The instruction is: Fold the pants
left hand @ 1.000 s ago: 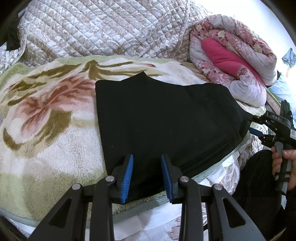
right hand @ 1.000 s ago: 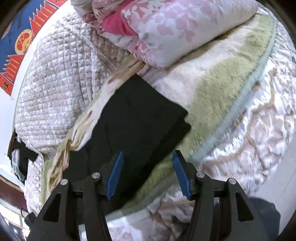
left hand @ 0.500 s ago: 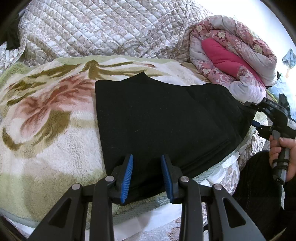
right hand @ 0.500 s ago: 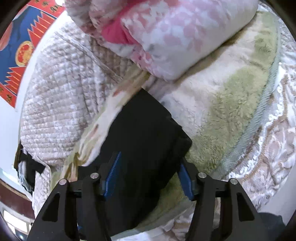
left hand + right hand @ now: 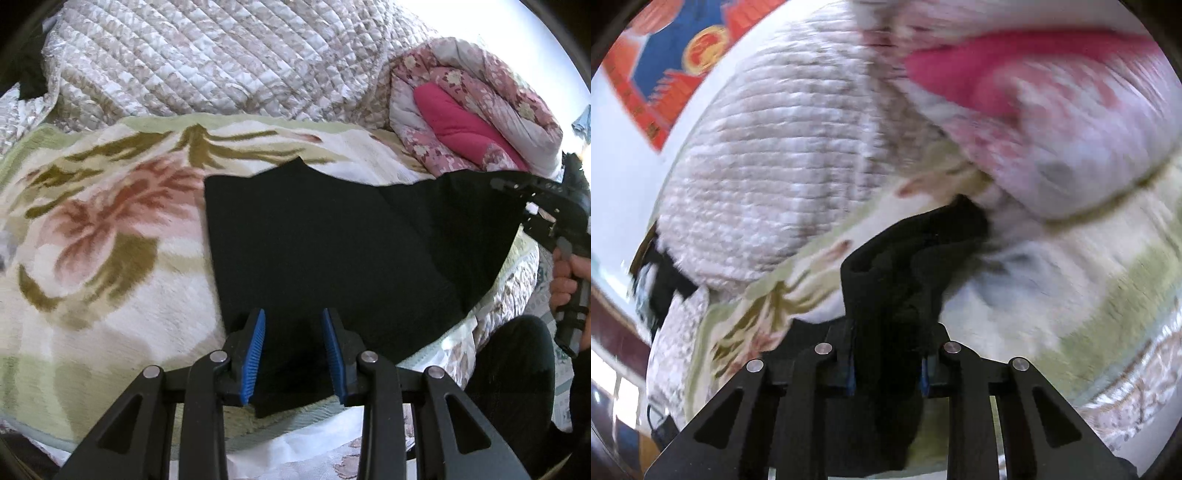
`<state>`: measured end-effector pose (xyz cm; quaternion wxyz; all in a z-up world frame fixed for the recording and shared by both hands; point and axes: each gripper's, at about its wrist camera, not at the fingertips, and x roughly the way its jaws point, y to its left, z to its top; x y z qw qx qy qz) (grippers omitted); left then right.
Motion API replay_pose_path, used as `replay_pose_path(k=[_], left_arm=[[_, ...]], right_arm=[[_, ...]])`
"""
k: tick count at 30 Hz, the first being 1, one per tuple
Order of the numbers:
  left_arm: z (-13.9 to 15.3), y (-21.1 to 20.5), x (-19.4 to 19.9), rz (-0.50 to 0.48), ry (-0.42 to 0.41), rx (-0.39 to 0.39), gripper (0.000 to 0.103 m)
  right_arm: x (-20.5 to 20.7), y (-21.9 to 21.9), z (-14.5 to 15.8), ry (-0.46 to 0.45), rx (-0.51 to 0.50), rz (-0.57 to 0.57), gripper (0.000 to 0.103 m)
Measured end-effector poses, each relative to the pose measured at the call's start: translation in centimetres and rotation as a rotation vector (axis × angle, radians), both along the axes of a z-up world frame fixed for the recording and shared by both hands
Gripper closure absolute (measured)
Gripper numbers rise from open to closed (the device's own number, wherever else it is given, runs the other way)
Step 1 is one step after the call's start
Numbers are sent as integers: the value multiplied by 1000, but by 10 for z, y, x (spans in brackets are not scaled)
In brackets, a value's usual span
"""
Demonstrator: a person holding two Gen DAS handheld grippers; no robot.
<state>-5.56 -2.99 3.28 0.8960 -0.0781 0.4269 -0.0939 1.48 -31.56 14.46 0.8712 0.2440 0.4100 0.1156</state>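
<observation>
Black pants (image 5: pixel 332 251) lie partly folded on a floral fleece blanket (image 5: pixel 92 229). My left gripper (image 5: pixel 293 350) is open, its blue pads on either side of the near edge of the pants, not clamped. My right gripper (image 5: pixel 888 373) is shut on the right end of the pants (image 5: pixel 901 280) and holds it lifted off the blanket. In the left wrist view the right gripper (image 5: pixel 517 184) is at the far right with the cloth raised. The right wrist view is blurred.
A rolled pink floral quilt (image 5: pixel 472 114) lies at the back right, close behind the lifted end. A quilted beige cover (image 5: pixel 221 59) lies behind the blanket. The bed's near edge (image 5: pixel 314 443) is just below my left gripper. The person's dark-clothed leg (image 5: pixel 517 369) is at the right.
My right gripper closed on the right end of the pants and lifted it up and leftward. My left gripper stayed in place, open.
</observation>
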Motion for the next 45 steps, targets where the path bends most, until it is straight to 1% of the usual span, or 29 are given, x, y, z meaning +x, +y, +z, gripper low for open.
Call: replay_pose_path(k=[6,10,12,14,16,18,19,21,23,27,28,30,31,32,34,36,38,40,43,45], left_arm=[[10,20,0,58,-16,8,68],[10,34,-1,97,-12,7,68],[9,41,-2,117,-8,4,68],[6,48,-4,139,0,-1,68],[3,54,-6,156,11,-5,68],[-1,59,-8,169,23,-11,68],[-2,61,-10,174,28,-13,68],[-4,65,-12,184,32,-14,68],[-6,68,-13,193,38,-17,68],[-8,73,-13,208,44,-28,68],[-7,73,-13,210,43,-29,68],[-7,74,-13,209,40,-31,68],[-6,74,-13,206,39,-31,68],[-6,74,-13,205,39,-29,68],[-5,75,-13,207,38,-28,68],[-4,77,-15,213,37,-27,68],[-3,79,-16,220,35,-25,68],[-2,81,-16,229,35,-26,68],[1,83,-17,234,29,-25,68],[4,82,-17,232,22,-23,68]], right_arm=[[7,62,15,-46,-13,174,79],[-1,112,11,-51,-27,329,79],[-7,137,0,-30,-26,413,79],[-12,162,-23,22,-23,510,79],[-20,184,-53,101,-45,594,79],[-28,197,-72,134,-99,632,79],[-31,201,-77,130,-117,642,79],[-32,201,-74,113,-130,639,79],[-33,201,-69,100,-143,636,79],[-40,209,-52,31,-178,651,79],[-39,212,-52,31,-180,664,79],[-41,220,-62,50,-204,681,79],[-43,224,-72,66,-224,695,79],[-45,226,-76,65,-229,699,76],[-50,226,-73,34,-211,695,66],[-53,229,-69,33,-191,725,48],[-56,230,-62,25,-174,748,45],[-58,223,-51,-5,-105,750,45],[-62,203,-34,-75,-56,707,45],[-61,188,-32,-92,-67,651,46]])
